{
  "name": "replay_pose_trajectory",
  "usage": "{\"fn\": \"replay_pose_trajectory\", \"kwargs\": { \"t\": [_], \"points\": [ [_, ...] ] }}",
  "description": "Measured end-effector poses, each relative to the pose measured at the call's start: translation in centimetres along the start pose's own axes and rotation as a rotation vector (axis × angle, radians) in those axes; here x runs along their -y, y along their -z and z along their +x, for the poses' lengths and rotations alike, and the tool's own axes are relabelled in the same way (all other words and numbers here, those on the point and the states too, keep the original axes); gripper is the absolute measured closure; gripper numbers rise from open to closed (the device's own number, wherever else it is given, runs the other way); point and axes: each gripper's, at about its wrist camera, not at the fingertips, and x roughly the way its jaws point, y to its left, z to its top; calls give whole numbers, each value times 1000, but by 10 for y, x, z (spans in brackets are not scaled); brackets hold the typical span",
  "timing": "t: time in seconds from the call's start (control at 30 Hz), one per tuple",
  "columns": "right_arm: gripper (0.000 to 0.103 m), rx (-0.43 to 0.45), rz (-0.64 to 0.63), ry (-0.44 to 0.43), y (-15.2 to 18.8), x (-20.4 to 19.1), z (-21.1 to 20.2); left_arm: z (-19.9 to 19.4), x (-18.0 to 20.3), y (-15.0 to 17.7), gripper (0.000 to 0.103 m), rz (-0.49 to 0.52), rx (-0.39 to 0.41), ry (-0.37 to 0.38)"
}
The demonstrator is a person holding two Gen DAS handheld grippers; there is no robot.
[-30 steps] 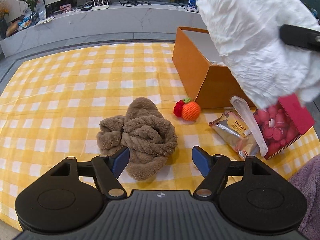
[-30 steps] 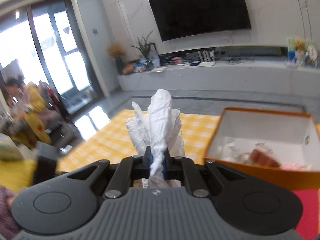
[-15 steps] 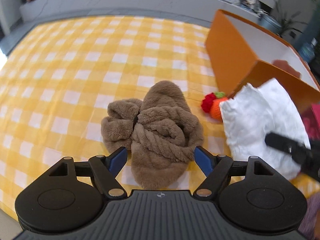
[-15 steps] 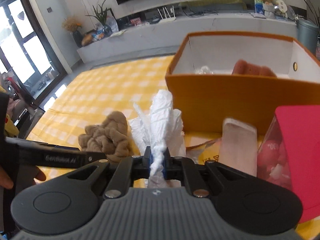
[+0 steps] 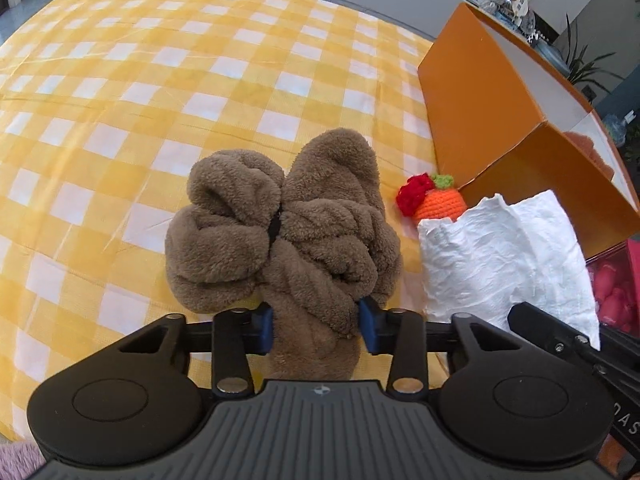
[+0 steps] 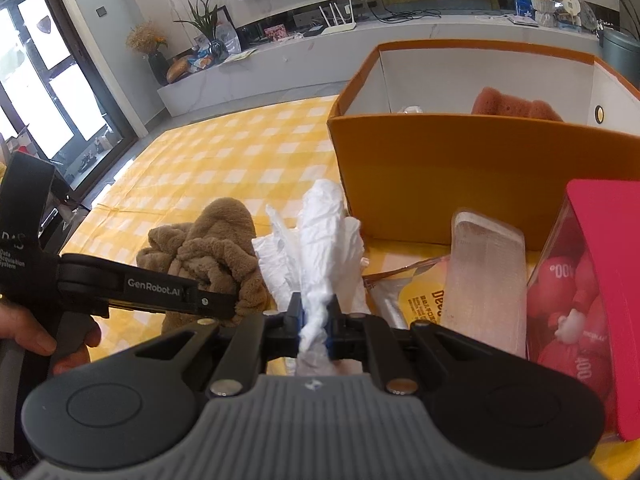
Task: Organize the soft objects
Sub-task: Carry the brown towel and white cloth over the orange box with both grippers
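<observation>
Your left gripper [image 5: 316,330] pinches the near end of the brown plush slipper [image 5: 296,232], lying lengthwise away from you on the checked cloth [image 5: 120,92]. Your right gripper [image 6: 315,322] clenches the white tissue [image 6: 320,240], pointing roughly toward the orange box [image 6: 460,176], probably just above the cloth.

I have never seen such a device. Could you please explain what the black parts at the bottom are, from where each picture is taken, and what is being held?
A person holds two hand grippers, each with a camera looking along its two fingers. The black parts are the grippers themselves. In the left camera view, the left gripper has closed its blue pads on a brown slipper lying on the checked cloth. In the right camera view, the right gripper pinches a white tissue. Nearby are an orange box, a crochet carrot, a snack packet and a red package.
</observation>
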Motion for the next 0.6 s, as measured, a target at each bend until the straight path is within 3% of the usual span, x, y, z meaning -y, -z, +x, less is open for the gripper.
{"fn": "replay_pose_trajectory", "kwargs": {
  "t": [0.23, 0.6],
  "points": [
    [95, 85, -21, -34, -7, -8, -29, -43, 13, 12, 64, 44, 93, 24],
    [95, 242, -28, -48, -2, -25, -110, -128, 47, 46, 64, 127, 238, 77]
  ]
}}
